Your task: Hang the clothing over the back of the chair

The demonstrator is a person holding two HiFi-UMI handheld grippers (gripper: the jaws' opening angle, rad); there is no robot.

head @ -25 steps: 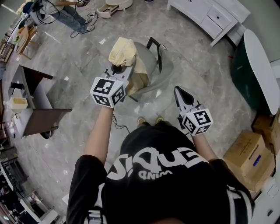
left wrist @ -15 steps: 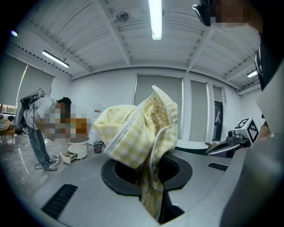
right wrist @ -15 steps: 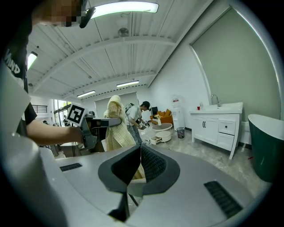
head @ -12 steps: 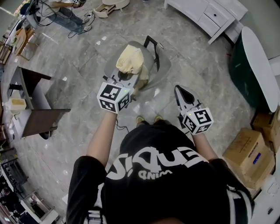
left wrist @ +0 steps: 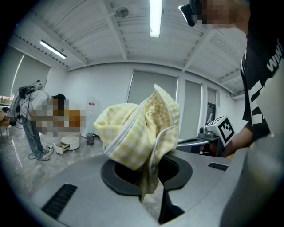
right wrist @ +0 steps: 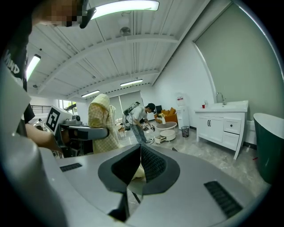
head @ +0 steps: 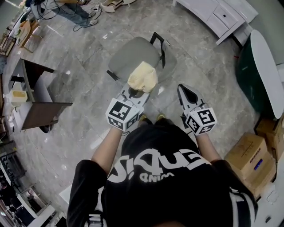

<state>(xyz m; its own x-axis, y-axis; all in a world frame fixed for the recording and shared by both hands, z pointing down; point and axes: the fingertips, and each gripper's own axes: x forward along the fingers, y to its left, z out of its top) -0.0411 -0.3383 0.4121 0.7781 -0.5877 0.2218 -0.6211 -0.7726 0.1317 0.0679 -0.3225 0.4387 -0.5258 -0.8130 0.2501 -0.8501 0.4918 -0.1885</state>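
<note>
Right fingers [head: 187, 94] above grey marble floor [head: 88, 111]

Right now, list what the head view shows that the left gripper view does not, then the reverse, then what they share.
Head view only: the grey chair, cardboard boxes and a white cabinet. Left gripper view only: the ceiling light, and a close look at the left gripper, its jaws shut on fabric. Both: the yellow checked garment and the right gripper.
</note>
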